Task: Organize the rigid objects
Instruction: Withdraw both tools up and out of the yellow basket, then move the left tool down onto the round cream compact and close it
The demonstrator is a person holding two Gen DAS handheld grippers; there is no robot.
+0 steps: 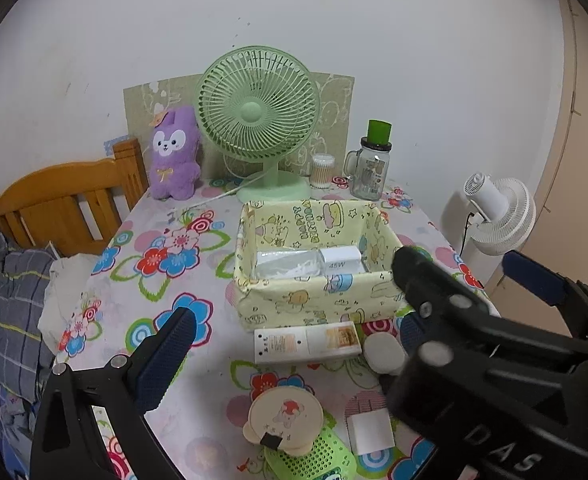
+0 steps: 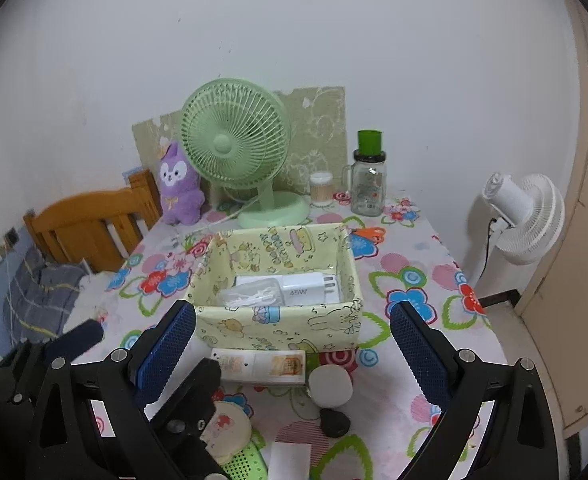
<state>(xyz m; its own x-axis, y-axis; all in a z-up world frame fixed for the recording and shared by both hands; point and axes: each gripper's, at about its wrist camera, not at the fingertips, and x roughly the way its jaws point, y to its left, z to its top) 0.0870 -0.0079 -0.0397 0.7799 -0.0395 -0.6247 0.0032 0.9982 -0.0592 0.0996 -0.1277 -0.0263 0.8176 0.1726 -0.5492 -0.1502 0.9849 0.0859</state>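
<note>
Both grippers (image 1: 294, 360) (image 2: 292, 344) hang spread and empty before the box (image 2: 278, 320), ready to load the carton (image 2: 260, 366).

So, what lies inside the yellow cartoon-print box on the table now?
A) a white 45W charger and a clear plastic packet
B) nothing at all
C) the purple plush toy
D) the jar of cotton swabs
A: in the yellow box, the white charger marked 45W lies beside a clear plastic packet.
</note>
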